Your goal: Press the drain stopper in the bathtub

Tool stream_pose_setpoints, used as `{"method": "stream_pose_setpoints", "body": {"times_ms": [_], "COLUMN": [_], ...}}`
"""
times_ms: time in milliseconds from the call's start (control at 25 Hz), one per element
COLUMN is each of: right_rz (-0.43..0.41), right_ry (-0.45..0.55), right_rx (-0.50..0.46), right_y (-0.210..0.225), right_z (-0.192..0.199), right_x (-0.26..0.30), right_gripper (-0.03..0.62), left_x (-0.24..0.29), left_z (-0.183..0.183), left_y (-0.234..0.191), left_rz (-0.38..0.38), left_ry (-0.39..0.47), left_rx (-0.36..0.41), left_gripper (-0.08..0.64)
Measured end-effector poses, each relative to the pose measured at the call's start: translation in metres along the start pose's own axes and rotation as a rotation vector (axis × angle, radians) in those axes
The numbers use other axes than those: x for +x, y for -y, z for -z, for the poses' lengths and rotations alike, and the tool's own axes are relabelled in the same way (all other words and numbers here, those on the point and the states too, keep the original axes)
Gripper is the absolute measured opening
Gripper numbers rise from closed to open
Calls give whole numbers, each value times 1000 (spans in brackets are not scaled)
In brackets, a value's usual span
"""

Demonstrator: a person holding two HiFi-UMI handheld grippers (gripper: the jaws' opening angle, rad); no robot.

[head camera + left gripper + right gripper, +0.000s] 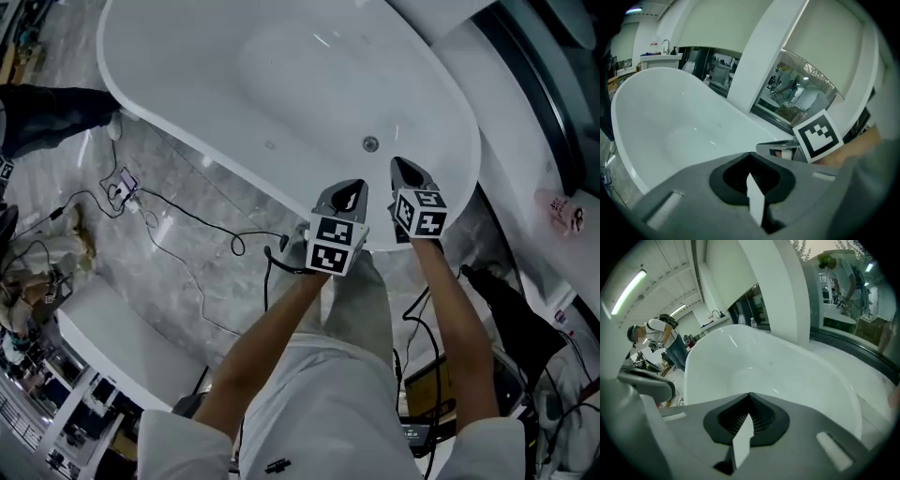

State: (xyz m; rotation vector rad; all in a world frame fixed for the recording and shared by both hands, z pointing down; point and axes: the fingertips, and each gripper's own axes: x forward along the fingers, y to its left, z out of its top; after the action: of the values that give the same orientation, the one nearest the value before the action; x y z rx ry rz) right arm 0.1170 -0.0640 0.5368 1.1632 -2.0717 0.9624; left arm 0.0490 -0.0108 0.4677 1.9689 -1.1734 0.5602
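The white oval bathtub [187, 84] fills the top of the head view. Its small round chrome drain stopper [370, 143] lies on the tub floor near the near rim. My right gripper [401, 167] hovers just right of and below the stopper, over the tub's edge, jaws shut and empty. My left gripper [351, 189] is beside it, a little nearer to me, also shut on nothing. In the left gripper view the shut jaws [750, 154] point into the tub [670, 117]; the right gripper view's jaws [750, 394] do the same. The stopper is hidden in both gripper views.
Black cables [192, 220] trail over the marble floor left of the tub. A person in dark trousers [52, 112] stands at far left. A pink bottle [560, 211] rests on the white ledge at right, with a dark bag [511, 314] below it.
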Motion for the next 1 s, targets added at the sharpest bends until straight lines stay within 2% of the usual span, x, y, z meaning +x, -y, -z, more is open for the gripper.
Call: {"method": "stream_pose_setpoints", "body": {"times_ms": [160,360,520,760,1000], "right_rz": [-30,-63,-89,-111,-116], "right_ry": [39,87,145,200,301], "right_rx": [-13,-78,-108,-144,-96], "right_y": [-20,-53,-87,-129,-161], "right_z": [-23,-51,-83,-116,-150], "right_x": [-39,-89,-128,-196,-252], "right_gripper": [0,-2,-2,-3,-3], "left_x": [-36,-83,-122,-180,-226], "left_z": [-24,-56,-90,-131,-154], "left_y": [12,29,37,68,88], "left_rz": [-12,-18,-24,11,54], "left_ry": [38,75,139,225,264], "left_rx": [10,20,17,55,115], "left_gripper": [5,5,5,5,5]}}
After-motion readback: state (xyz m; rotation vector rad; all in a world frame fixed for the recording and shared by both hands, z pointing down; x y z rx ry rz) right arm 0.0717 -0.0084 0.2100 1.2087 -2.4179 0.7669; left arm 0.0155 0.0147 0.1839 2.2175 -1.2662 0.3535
